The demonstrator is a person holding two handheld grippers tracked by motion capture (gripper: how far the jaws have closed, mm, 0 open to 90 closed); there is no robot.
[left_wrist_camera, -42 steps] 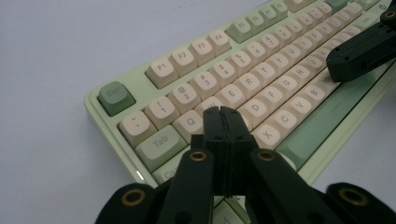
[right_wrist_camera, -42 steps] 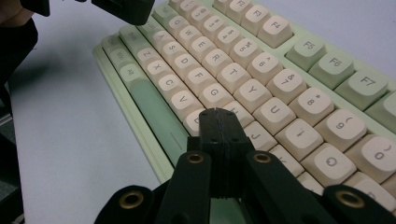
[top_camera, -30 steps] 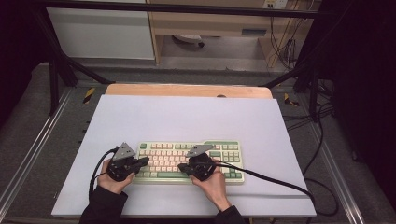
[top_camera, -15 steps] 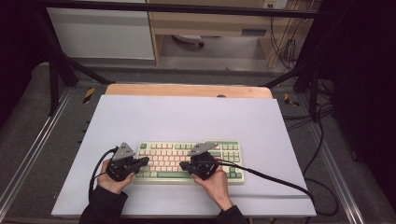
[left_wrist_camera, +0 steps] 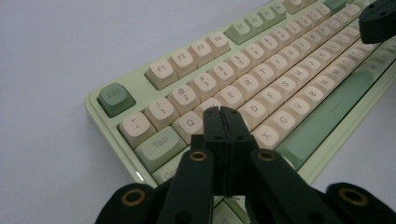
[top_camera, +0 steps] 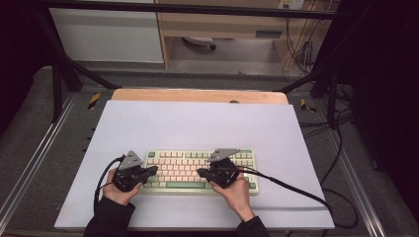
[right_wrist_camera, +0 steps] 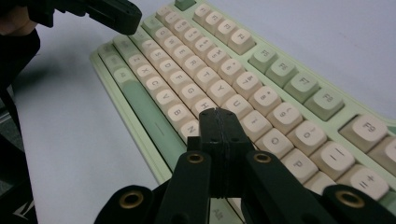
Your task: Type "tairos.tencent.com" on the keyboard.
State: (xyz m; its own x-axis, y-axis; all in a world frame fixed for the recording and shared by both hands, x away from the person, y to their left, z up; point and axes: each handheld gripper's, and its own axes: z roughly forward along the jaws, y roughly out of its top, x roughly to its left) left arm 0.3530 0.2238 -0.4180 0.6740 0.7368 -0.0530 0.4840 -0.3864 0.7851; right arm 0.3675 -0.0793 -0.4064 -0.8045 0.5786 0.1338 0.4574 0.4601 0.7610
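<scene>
A pale green keyboard with cream and green keys lies on the white table mat near the front edge. My left gripper is shut, its tips over the keyboard's left end; in the left gripper view the closed jaws hover above the keys around W, S and A of the keyboard. My right gripper is shut too, pointing left over the middle keys; in the right gripper view its tips sit above the keys around H, J and N of the keyboard. Nothing is held between either pair of jaws.
The white mat covers a wooden table inside a black frame. A black cable trails right from my right gripper. The other gripper's tip shows at the upper left of the right gripper view.
My right gripper has shifted a little to the right and risen slightly over the keyboard. The left gripper has stayed put.
</scene>
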